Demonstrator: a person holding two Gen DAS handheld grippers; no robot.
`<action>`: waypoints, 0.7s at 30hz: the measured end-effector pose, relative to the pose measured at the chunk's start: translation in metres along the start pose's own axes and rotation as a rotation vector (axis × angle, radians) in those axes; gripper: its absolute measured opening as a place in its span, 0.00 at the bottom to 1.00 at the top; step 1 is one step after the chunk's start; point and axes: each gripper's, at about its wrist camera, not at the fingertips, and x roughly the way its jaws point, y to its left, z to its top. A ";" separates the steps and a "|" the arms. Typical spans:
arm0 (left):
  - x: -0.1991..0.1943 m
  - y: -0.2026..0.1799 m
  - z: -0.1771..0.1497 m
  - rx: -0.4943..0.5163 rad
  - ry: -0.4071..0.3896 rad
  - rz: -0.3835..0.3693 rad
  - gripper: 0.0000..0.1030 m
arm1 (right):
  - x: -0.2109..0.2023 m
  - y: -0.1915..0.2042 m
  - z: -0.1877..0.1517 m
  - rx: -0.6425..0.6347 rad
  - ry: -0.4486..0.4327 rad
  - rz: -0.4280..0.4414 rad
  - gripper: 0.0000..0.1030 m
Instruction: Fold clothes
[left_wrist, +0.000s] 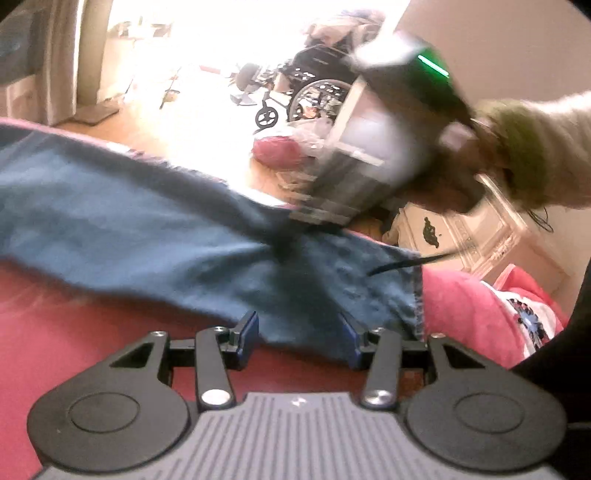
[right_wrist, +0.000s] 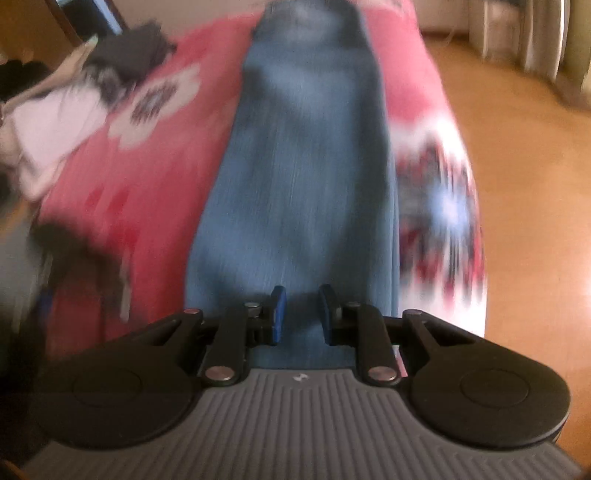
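A pair of blue jeans (left_wrist: 147, 229) lies stretched across a red patterned bedspread (left_wrist: 74, 332). My left gripper (left_wrist: 299, 325) is low at the jeans' near edge. Its jaws stand apart with the denim edge lying between them, and the pads do not visibly press on it. My right gripper (left_wrist: 321, 218), held by a person's hand (left_wrist: 480, 173), points down at the jeans' far edge, blurred. In the right wrist view the jeans (right_wrist: 303, 166) run away lengthwise. The right gripper (right_wrist: 303, 299) hovers over them with a narrow gap between its blue pads and nothing pinched.
The bedspread (right_wrist: 122, 192) drops off to a wooden floor (right_wrist: 517, 147) on the right. A dark clothes pile (right_wrist: 129, 51) and white cloth (right_wrist: 48, 129) lie at the bed's far left. A wheelchair (left_wrist: 314, 96) and a white cabinet (left_wrist: 472, 229) stand beyond the bed.
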 end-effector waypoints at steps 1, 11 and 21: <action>-0.002 0.004 -0.001 -0.015 0.001 0.004 0.46 | -0.008 0.003 -0.017 -0.011 0.027 -0.009 0.17; -0.003 0.016 0.007 -0.056 -0.032 0.039 0.46 | -0.040 0.054 -0.046 -0.228 0.265 -0.069 0.17; -0.010 0.013 0.001 -0.034 -0.022 0.089 0.46 | -0.027 0.071 -0.079 -0.445 0.420 -0.138 0.17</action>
